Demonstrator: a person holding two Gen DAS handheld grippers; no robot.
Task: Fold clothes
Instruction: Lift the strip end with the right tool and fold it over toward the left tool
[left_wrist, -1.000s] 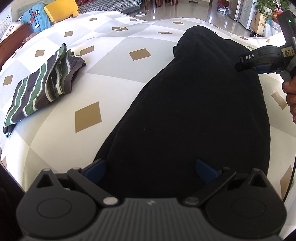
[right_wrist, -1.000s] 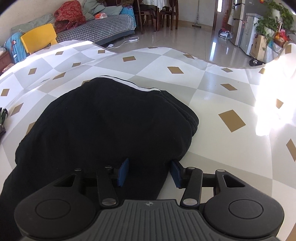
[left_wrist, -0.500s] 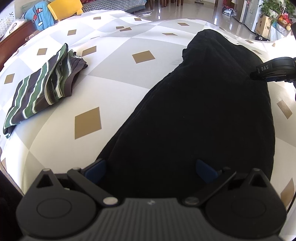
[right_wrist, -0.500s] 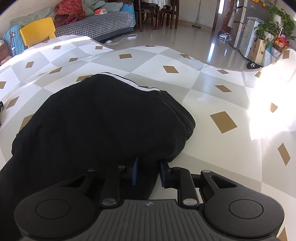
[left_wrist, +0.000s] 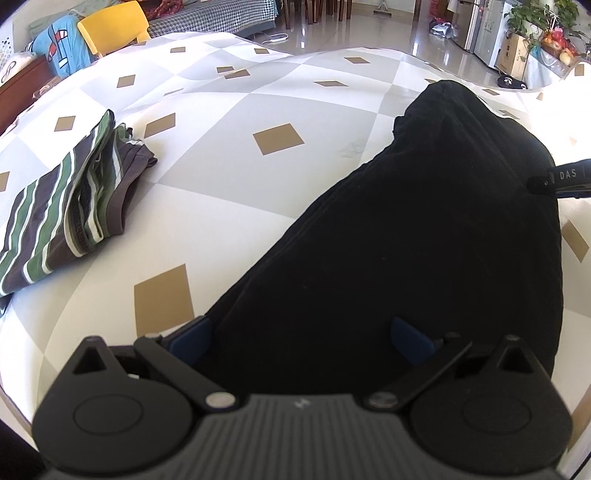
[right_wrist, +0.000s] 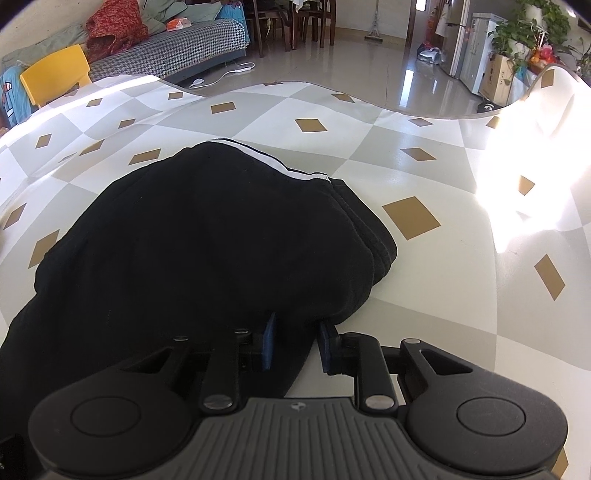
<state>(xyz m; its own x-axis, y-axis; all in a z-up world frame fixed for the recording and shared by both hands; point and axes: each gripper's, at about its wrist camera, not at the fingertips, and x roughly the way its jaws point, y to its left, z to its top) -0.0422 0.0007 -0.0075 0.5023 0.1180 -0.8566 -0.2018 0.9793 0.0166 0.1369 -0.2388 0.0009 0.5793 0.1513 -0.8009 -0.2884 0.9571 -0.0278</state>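
A black garment (left_wrist: 424, 240) with a white-striped edge (right_wrist: 280, 166) lies folded lengthwise on the checked cloth. My left gripper (left_wrist: 301, 338) stands open, its blue pads (left_wrist: 192, 336) straddling the garment's near end. My right gripper (right_wrist: 297, 343) is shut on the garment's near right edge, with black fabric pinched between its blue pads (right_wrist: 269, 339). In the left wrist view, part of the right gripper (left_wrist: 561, 181) shows at the garment's right side.
A folded green, white and dark striped garment (left_wrist: 62, 214) lies on the cloth at left. The cloth (right_wrist: 424, 177) has grey and white diamonds with tan patches. Beyond its far edge stand a yellow chair (left_wrist: 110, 29), a sofa (right_wrist: 177, 55) and a shiny floor.
My right gripper's fingers have closed from wide apart onto the black garment's edge. The left gripper stays open over the near end, and its view has shifted slightly.
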